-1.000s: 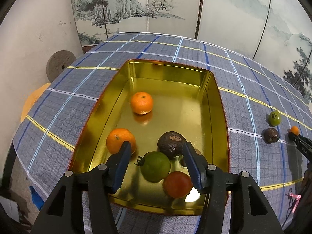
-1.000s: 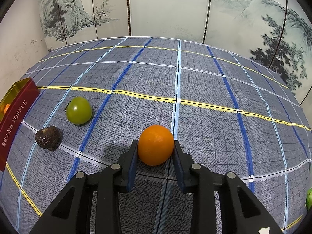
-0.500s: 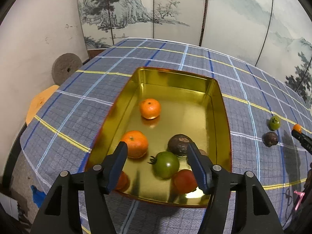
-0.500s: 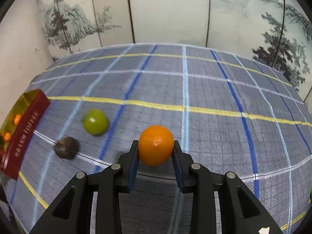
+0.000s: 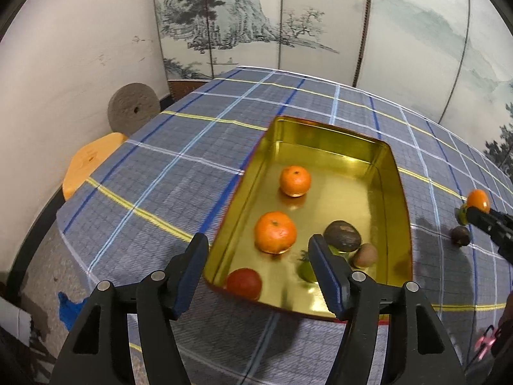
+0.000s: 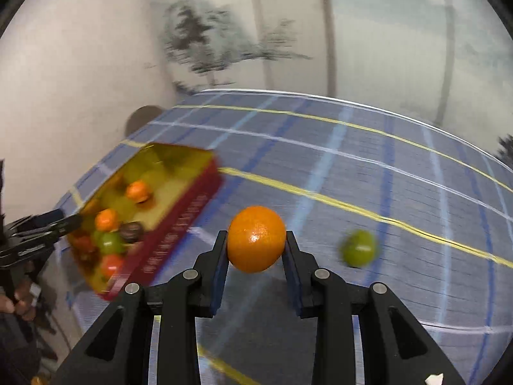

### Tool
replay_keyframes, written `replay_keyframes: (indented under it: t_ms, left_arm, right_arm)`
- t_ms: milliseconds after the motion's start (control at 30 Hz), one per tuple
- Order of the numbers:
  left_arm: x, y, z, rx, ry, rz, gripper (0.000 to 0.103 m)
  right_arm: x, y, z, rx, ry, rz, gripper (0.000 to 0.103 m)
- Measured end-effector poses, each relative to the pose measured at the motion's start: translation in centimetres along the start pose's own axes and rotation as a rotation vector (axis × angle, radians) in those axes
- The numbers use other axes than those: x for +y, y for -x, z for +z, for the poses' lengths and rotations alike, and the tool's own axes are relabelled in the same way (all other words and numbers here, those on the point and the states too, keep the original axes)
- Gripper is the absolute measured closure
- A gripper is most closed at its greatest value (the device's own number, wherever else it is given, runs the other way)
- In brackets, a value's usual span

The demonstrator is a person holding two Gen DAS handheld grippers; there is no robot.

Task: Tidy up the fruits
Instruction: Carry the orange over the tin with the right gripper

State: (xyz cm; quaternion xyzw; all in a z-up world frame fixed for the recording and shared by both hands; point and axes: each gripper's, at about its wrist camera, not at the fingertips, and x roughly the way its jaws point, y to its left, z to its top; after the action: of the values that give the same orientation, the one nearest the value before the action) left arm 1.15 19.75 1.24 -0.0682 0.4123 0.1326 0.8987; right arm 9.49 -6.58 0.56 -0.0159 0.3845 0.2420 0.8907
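A gold tin [image 5: 396, 166] with red outer walls sits on the plaid tablecloth and holds several fruits: two oranges [image 5: 275, 232], a red tomato [image 5: 244, 283], a green tomato [image 5: 306, 271], a dark avocado [image 5: 342, 236] and a brown kiwi [image 5: 365, 254]. My left gripper [image 5: 258, 268] is open and empty, above the tin's near left corner. My right gripper [image 6: 255, 258] is shut on an orange [image 6: 256, 239] and holds it above the cloth, right of the tin [image 6: 179, 218]. A green tomato [image 6: 359, 248] lies on the cloth to its right.
A dark fruit [image 5: 460, 235] lies on the cloth right of the tin. The right gripper with its orange [image 5: 477, 201] shows at the left wrist view's right edge. A grey stone disc [image 5: 133, 109] and an orange stool [image 5: 89, 163] stand off the table's left edge. A painted screen backs the table.
My right gripper has lifted the orange and swung left toward the tin. My left gripper has pulled back and left from over the tin's fruits, still open.
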Motion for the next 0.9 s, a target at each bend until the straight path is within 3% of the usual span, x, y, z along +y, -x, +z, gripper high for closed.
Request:
replay_keyframes:
  t_ms: [333, 900]
  left_arm:
    - [2.1, 0.3, -0.4, 0.006, 0.044, 0.024, 0.037]
    - [4.5, 1.0, -1.5, 0.01, 0.076, 0.072, 0.037]
  right_arm:
    - [9.4, -3.1, 0.5, 0.045, 0.164, 0.147, 0.073]
    - [14.5, -7.0, -0.7, 0.121, 0.282, 0.177, 0.073]
